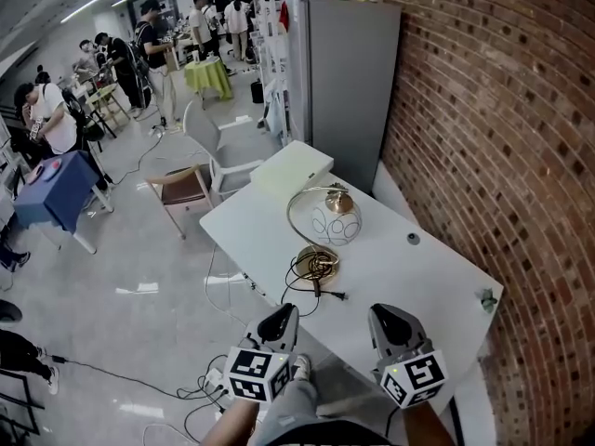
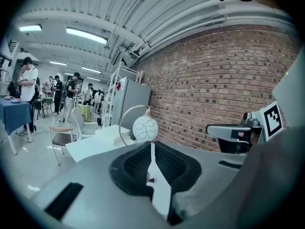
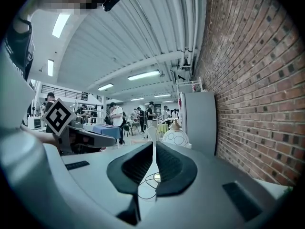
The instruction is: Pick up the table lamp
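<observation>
Brick wall (image 1: 483, 110) flanks a white table (image 1: 418, 268) in a busy workshop, where the table lamp (image 1: 327, 226) stands upright near the table's middle, its brass base beside a looped cord (image 1: 299, 277). The left gripper (image 1: 281, 316) and right gripper (image 1: 386, 316) hover at the near edge, each with jaws closed together and holding nothing. The lamp lies ahead between them, its base slightly nearer the left. No brand or lettering is legible; the grippers' cubes show only square markers.
</observation>
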The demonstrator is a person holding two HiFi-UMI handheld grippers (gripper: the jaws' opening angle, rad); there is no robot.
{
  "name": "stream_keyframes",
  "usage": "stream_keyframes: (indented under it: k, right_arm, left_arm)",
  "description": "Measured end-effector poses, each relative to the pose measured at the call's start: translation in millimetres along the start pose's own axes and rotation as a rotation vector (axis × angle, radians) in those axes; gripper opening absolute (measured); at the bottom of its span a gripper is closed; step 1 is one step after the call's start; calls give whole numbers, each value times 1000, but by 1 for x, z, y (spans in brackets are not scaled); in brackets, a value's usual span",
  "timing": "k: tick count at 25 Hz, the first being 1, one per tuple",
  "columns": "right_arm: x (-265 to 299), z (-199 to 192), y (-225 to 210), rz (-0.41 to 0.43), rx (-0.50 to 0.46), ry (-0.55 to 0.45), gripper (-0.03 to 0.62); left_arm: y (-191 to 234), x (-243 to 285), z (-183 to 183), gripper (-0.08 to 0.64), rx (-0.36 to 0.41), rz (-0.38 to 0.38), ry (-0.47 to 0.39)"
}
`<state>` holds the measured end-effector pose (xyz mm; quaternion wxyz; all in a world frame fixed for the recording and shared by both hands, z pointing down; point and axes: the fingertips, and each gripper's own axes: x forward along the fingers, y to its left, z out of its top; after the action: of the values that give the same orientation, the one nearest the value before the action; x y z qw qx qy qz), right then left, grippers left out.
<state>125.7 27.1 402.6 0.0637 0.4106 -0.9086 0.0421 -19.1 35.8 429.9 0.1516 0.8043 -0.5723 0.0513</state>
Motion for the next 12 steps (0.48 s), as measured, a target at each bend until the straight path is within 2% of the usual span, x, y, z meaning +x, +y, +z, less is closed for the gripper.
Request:
stream_keyframes:
  k: [7, 12]
  right_arm:
    - [28, 10, -4, 4, -6, 16, 31]
    - [48, 14, -9, 3, -12, 32, 67]
  left_arm:
    - [23, 24, 15, 12, 8, -16, 2]
    - [39, 42, 22, 59, 12, -28, 8]
